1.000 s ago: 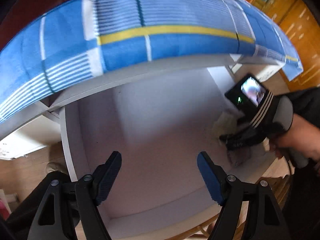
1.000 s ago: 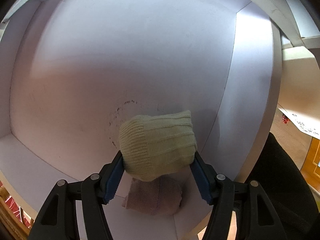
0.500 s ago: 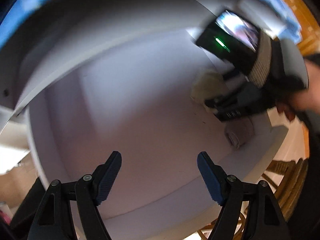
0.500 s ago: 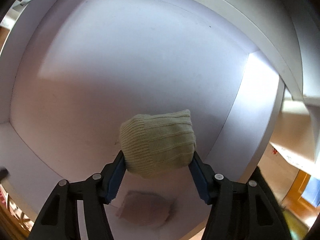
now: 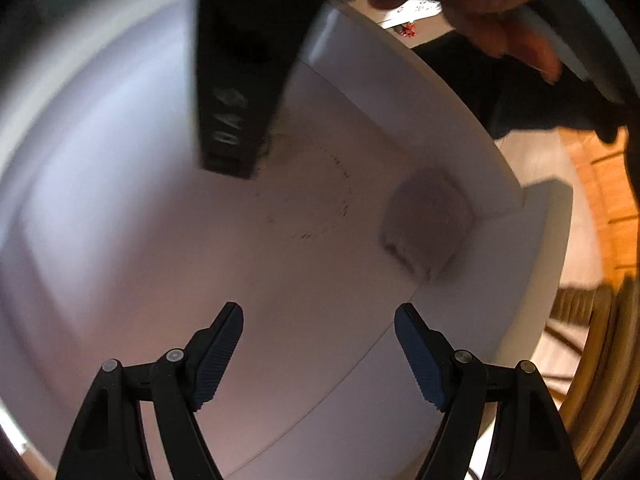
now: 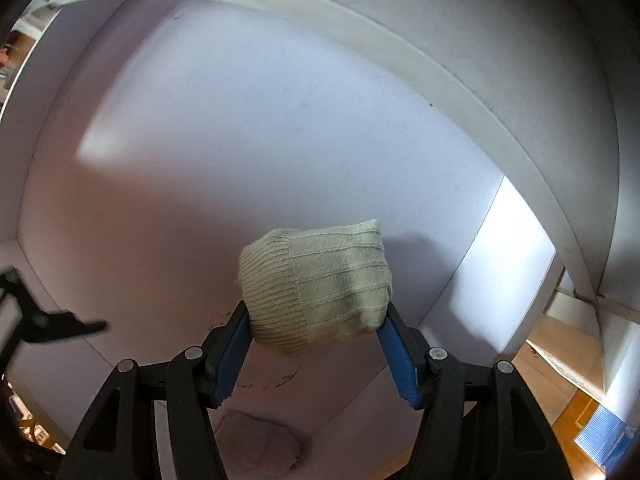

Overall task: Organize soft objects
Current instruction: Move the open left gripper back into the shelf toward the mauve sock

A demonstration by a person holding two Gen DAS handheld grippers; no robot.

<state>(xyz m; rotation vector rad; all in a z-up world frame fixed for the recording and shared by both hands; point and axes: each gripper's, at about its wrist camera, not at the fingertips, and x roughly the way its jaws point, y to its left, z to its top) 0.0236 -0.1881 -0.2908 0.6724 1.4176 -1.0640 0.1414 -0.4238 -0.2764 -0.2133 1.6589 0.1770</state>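
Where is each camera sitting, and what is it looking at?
Left wrist: on the left gripper, looking down into the white shelf box at a pinkish bundle; a hand shows.
Right wrist: on the right gripper, looking down at its green knit roll.
Both see the box and bundle.

A white cabinet compartment (image 6: 280,140) fills most of what I can see, its back panel washed in soft lilac light with one brighter patch on the inner side wall (image 6: 516,248). Faint dark scuff marks (image 5: 320,200) curve in a ring across its smooth base. Past the cabinet's edge lie a warm orange wooden floor (image 5: 612,200), pale shelving (image 6: 568,344), and a blue striped cloth (image 6: 600,436) low in the corner.
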